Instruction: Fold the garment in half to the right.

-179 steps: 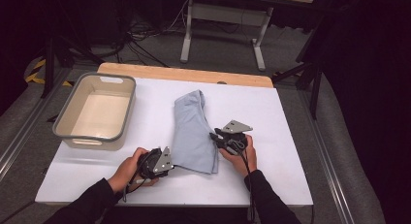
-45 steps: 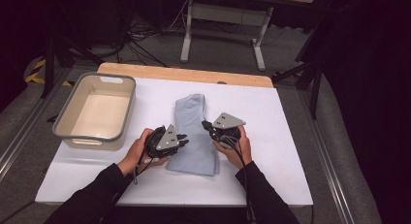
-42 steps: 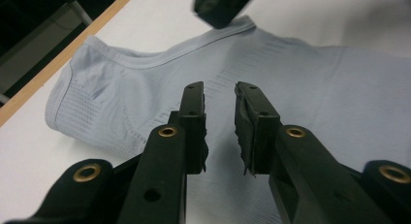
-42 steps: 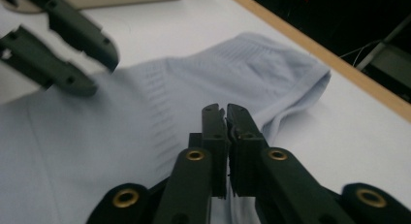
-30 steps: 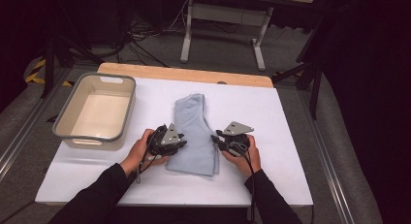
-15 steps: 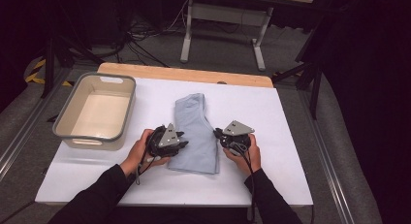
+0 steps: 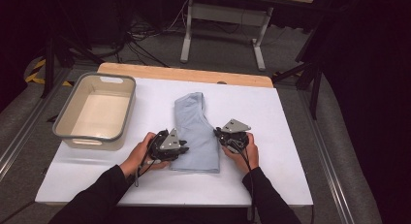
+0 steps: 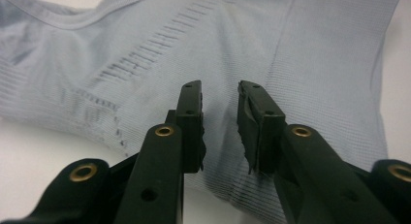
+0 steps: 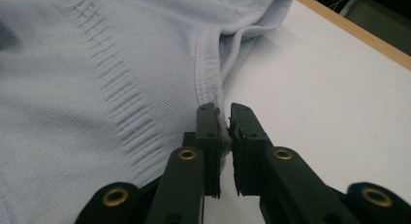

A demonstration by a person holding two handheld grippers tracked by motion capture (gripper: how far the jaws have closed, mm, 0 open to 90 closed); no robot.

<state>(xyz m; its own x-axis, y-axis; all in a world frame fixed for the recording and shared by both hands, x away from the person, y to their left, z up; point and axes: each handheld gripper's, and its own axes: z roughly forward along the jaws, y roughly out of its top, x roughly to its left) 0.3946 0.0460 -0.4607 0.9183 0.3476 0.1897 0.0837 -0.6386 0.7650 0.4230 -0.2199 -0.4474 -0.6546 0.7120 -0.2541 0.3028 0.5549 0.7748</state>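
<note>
A light blue ribbed garment (image 7: 194, 127) lies folded lengthwise in the middle of the white table (image 7: 271, 117). My left gripper (image 7: 185, 149) lies at the garment's near left edge. In the left gripper view its jaws (image 8: 220, 95) stand a little apart over the flat fabric (image 8: 145, 49); they have just been closing, and the cloth shows in the gap without being pinched. My right gripper (image 7: 218, 134) is at the garment's right edge. In the right gripper view its jaws (image 9: 223, 112) are almost together, with the hem of the fabric (image 9: 72, 88) nipped between the pads.
A grey-rimmed beige basin (image 7: 89, 136) stands at the table's left, with nothing in it. A wooden strip (image 7: 184, 72) runs along the far edge. Bare white table lies to the right of the garment and in front of it.
The left gripper came from the front left to the garment's left edge. Both grippers then slid back toward its near end. Over the last half second the hands have barely moved.
</note>
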